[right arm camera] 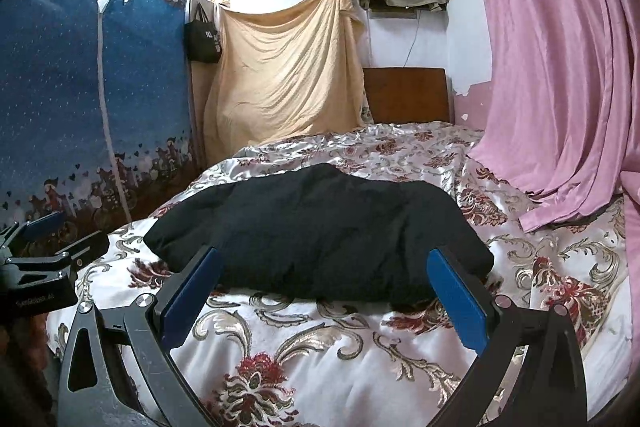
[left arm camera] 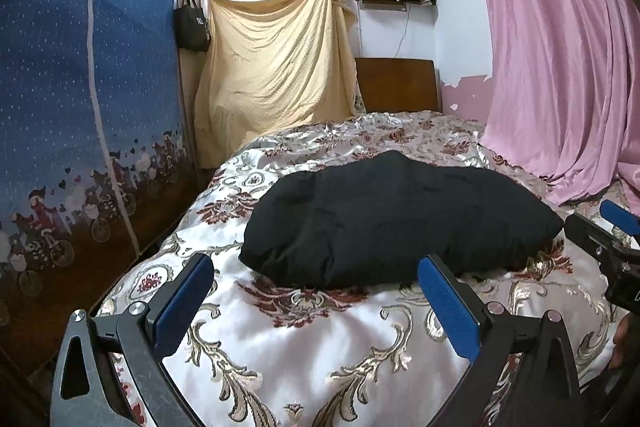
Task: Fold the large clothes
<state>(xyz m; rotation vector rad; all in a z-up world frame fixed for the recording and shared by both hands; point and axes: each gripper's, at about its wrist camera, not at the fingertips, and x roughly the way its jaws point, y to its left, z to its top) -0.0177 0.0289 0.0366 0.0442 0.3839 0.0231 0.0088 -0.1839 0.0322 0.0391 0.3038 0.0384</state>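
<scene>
A black garment (left arm camera: 396, 219) lies in a thick folded bundle on the floral bedspread (left arm camera: 320, 339); the right wrist view shows the same garment (right arm camera: 320, 231) straight ahead. My left gripper (left arm camera: 318, 267) is open, just short of the bundle's near edge, nothing between its blue pads. My right gripper (right arm camera: 324, 259) is also open, its fingertips close to the bundle's near edge, holding nothing. The right gripper (left arm camera: 608, 227) shows at the right edge of the left wrist view. The left gripper (right arm camera: 60, 227) shows at the left edge of the right wrist view.
A blue fabric wardrobe (left arm camera: 80, 107) stands close along the bed's left side. A pink curtain (left arm camera: 560, 67) hangs on the right and spills onto the bed. A beige sheet (left arm camera: 276, 67) and a wooden headboard (left arm camera: 396, 83) are at the far end.
</scene>
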